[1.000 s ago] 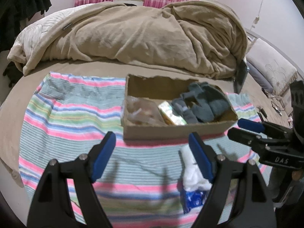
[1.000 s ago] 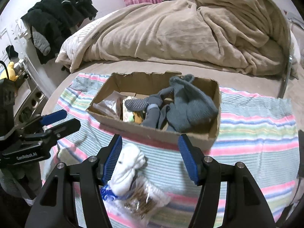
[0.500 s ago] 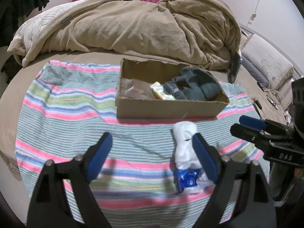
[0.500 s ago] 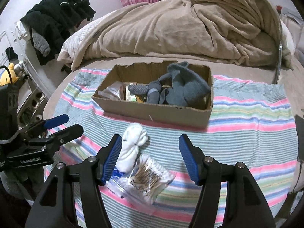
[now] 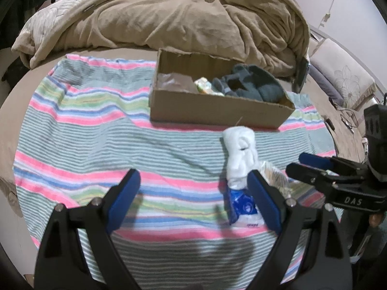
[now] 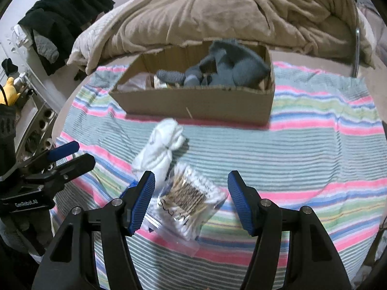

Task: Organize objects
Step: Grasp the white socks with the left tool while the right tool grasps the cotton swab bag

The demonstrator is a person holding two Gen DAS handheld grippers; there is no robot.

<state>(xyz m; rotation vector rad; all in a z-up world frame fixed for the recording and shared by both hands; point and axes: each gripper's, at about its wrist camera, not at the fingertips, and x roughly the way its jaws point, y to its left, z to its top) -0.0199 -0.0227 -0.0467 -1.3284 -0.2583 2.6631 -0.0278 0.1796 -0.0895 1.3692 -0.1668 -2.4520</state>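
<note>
- left gripper (image 5: 193,193): jaws wide, nothing between them, only striped towel (image 5: 96,125); they have just been opening. Side of it, seen from the right wrist camera, reads "GenRobot.AI".
- white sock roll (image 5: 240,154): ahead of the left gripper's right finger, lying on the towel, its near end by that fingertip. Contact unclear.
- blue-printed packet (image 5: 243,205): just inside the left gripper's right finger, partly under the sock roll. Print too blurred to read.
- cardboard box (image 5: 217,111): farther ahead of both grippers, on the towel. Holds grey socks (image 5: 251,84), a clear bag and a yellow-green pack; label unreadable.
- right gripper (image 6: 191,198): jaws about half open, empty, hovering over a zip bag of cotton swabs (image 6: 191,198). Pads not pressing it. Body, seen from the left wrist camera, marked "DAS".
- swab bag: between the right gripper's fingers, nearer the left one; black writing on it, illegible.
- beige blanket (image 6: 217,12): heaped beyond the box.
</note>
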